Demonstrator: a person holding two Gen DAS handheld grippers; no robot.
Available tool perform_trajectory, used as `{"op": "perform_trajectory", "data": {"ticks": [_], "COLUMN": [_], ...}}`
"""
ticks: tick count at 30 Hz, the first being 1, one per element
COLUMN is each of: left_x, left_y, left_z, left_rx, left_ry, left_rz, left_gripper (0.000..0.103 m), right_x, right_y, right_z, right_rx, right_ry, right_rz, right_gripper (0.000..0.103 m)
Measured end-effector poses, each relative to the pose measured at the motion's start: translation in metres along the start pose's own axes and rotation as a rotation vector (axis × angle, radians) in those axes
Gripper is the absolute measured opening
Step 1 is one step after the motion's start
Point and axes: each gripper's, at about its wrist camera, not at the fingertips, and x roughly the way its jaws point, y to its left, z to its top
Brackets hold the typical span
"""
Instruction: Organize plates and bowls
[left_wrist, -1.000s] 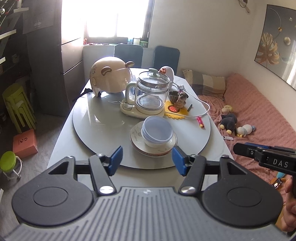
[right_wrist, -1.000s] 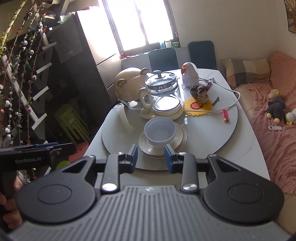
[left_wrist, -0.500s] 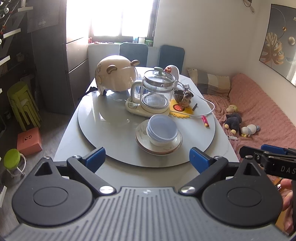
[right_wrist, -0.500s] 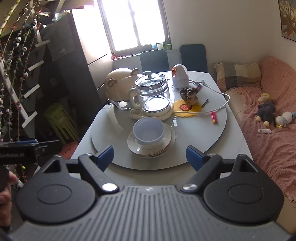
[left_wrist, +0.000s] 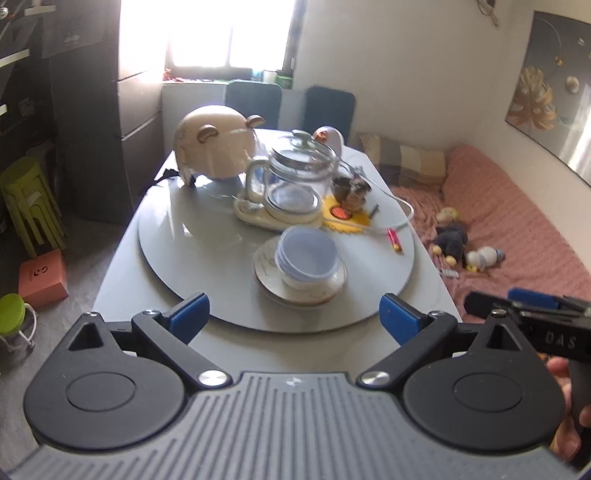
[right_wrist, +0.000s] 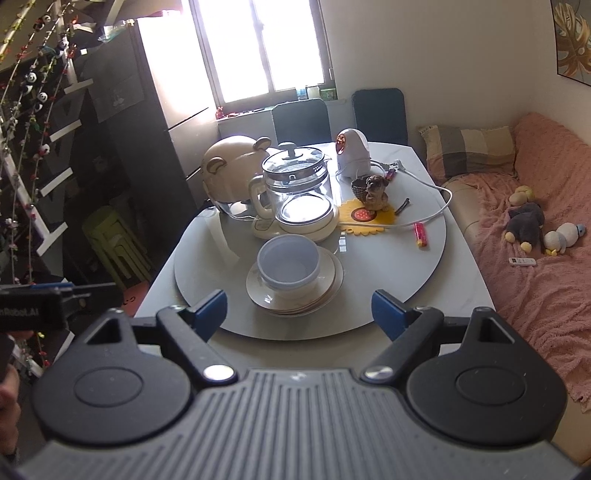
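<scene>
- Your left gripper (left_wrist: 293, 317) is spread wide and holds nothing.
- Your right gripper (right_wrist: 299, 314) is wide too, empty.
- The bowls (right_wrist: 289, 266) sit on the plates (right_wrist: 325, 291), middle of the frame.

A bright window (right_wrist: 266, 48) fills the far wall and floods the room with daylight. Below it, two dark chairs (right_wrist: 301, 120) stand at the far end of the surface (right_wrist: 465, 273). Left of the window stands a tall dark cabinet (right_wrist: 147, 140), with stacked green stools (right_wrist: 114, 243) on the floor beside it. Right of the window, a pink couch (right_wrist: 546, 258) with a checked pillow (right_wrist: 469, 151) runs along the white wall under a leaf picture (left_wrist: 546, 96).
</scene>
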Motion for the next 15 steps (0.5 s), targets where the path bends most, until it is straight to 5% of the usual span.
{"op": "perform_trajectory", "data": {"ticks": [15], "left_x": [-0.002], "left_y": [0.011], "left_z": [0.001], "left_rx": [0.006], "left_ry": [0.002], "left_rz": [0.040], "left_gripper": [0.100], "right_x": [0.007], "right_y": [0.003], "right_z": [0.002], "right_rx": [-0.004], "right_ry": [0.009], "right_rz": [0.006], "right_gripper": [0.087]}}
